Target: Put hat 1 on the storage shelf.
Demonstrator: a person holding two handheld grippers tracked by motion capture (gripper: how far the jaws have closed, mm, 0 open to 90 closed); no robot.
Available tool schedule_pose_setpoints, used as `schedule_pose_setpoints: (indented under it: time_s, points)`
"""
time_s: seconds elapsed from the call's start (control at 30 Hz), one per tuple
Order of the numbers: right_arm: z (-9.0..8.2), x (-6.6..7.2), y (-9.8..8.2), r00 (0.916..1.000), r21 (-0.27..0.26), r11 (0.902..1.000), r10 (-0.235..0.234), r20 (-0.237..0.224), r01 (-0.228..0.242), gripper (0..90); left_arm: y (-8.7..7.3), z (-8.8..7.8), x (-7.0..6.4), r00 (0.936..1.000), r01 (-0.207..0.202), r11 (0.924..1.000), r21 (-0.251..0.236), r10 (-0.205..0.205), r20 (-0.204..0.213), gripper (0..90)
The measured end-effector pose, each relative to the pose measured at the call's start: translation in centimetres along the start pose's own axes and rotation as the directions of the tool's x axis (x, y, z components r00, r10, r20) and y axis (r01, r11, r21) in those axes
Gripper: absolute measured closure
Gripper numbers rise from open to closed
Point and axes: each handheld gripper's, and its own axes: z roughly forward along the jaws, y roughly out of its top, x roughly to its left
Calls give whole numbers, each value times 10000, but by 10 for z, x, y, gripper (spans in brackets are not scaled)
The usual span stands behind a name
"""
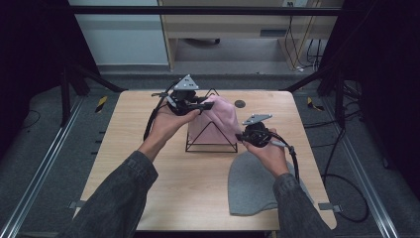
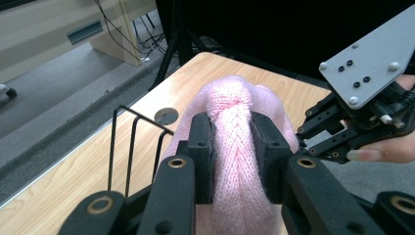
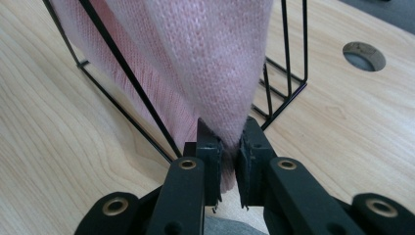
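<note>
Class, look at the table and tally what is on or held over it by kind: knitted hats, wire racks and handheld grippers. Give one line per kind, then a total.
Knitted hats: 2, the pink hat and the grey hat
Wire racks: 1, the black wire rack
Grippers: 2, the left gripper and the right gripper
Total: 5

Pink hat (image 2: 235,147) is soft ribbed knit, slightly fuzzy; grey hat (image 1: 252,186) looks like matt felted cloth. Stand (image 3: 288,73) is thin black wire, satin finish. Bench (image 1: 198,173) is pale wood-grain laminate, smooth; tongs (image 3: 227,147) matt black plastic
</note>
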Motion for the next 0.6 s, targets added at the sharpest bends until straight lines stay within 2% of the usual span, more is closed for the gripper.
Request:
schedule_pose_setpoints:
  time_s: [0.2, 0.47, 0.6]
  points:
    - [7, 2, -4, 10000, 229, 9997, -38, -32, 38, 811, -9, 4, 2, 9999, 137, 9999, 92, -137, 18, 727]
    - [12, 3, -6, 9999, 458, 9989, -76, -109, 81, 794, -11, 6, 1, 9999, 147, 9998, 146, -148, 34, 727]
    - [10, 4, -7, 10000, 495, 9988, 0, -81, 4, 698, -13, 7, 0, 9998, 184, 9995, 256, -186, 87, 723]
